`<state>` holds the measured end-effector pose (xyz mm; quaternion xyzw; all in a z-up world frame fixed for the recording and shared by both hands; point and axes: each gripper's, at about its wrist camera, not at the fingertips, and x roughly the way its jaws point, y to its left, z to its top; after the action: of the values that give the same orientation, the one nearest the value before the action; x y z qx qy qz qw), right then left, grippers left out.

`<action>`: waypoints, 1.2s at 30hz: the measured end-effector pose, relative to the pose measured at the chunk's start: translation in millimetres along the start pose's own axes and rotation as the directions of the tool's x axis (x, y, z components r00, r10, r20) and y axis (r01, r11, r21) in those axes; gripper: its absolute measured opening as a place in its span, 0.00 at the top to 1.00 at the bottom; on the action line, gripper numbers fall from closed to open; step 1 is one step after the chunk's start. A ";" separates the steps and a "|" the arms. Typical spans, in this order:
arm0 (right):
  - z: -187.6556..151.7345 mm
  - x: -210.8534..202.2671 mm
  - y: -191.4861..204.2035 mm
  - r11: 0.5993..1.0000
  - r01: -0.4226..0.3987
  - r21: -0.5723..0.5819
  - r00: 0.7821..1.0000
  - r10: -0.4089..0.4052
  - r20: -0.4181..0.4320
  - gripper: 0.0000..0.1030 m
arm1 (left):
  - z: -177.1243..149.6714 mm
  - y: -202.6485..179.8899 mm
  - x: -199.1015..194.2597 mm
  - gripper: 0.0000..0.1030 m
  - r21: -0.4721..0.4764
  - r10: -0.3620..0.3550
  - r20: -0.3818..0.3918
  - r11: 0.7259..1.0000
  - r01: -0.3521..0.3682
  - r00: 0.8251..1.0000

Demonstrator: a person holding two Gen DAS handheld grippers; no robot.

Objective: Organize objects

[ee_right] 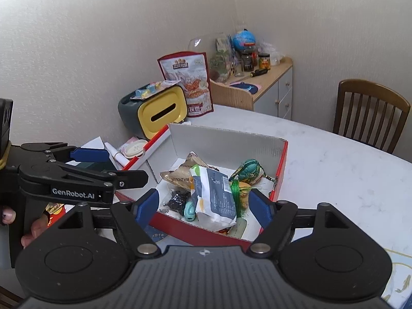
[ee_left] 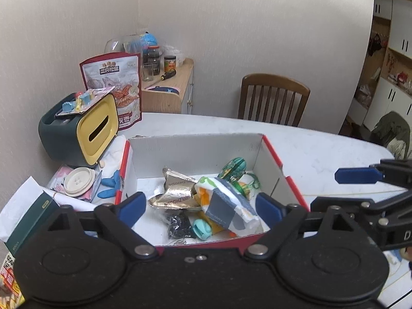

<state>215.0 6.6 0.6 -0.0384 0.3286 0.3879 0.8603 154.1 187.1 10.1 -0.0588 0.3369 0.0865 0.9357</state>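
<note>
A red cardboard box (ee_left: 279, 164) with a white inside stands on the white table and holds several items: a gold snack packet (ee_left: 175, 193), a white and blue packet (ee_left: 229, 203), a green patterned pouch (ee_left: 234, 167), a teal egg-shaped object (ee_left: 202, 229). My left gripper (ee_left: 200, 207) is open and empty, its blue pads hovering over the box's near side. The box also shows in the right wrist view (ee_right: 282, 164), with the white and blue packet (ee_right: 213, 195) in it. My right gripper (ee_right: 206, 204) is open and empty above the box's near edge.
A green and yellow tissue holder (ee_left: 77, 131) and a red snack bag (ee_left: 116, 87) stand at the wall to the left. A round cream lid (ee_left: 78, 181), blue clips (ee_left: 110, 185) and a green carton (ee_left: 28, 219) lie left of the box. A wooden chair (ee_left: 273, 100) stands behind the table.
</note>
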 end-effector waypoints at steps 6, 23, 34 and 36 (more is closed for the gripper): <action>-11.4 -10.8 -2.5 1.000 0.020 0.008 0.999 -0.021 0.030 0.18 | -3.6 -2.9 -7.0 0.01 -0.014 -0.010 0.010 1.000 0.010 1.000; -28.9 -33.1 1.3 0.998 0.059 0.010 0.991 -0.060 0.116 0.02 | -18.2 -13.8 -13.8 0.00 0.002 0.005 -0.015 1.000 -0.005 1.000; -34.3 -35.0 -0.8 0.997 0.063 0.040 0.992 -0.067 0.106 0.02 | -20.7 -15.2 -9.2 0.00 0.008 0.019 -0.029 1.000 -0.019 0.999; -35.7 -34.5 -1.3 0.997 0.069 0.043 0.992 -0.073 0.101 0.02 | -20.9 -14.9 -8.1 0.00 0.006 0.016 -0.035 1.000 -0.015 0.999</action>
<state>180.2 -27.9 -7.0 -0.0133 0.2902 0.3518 0.8899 138.0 168.0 0.0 -0.0549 0.3538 0.0917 0.9292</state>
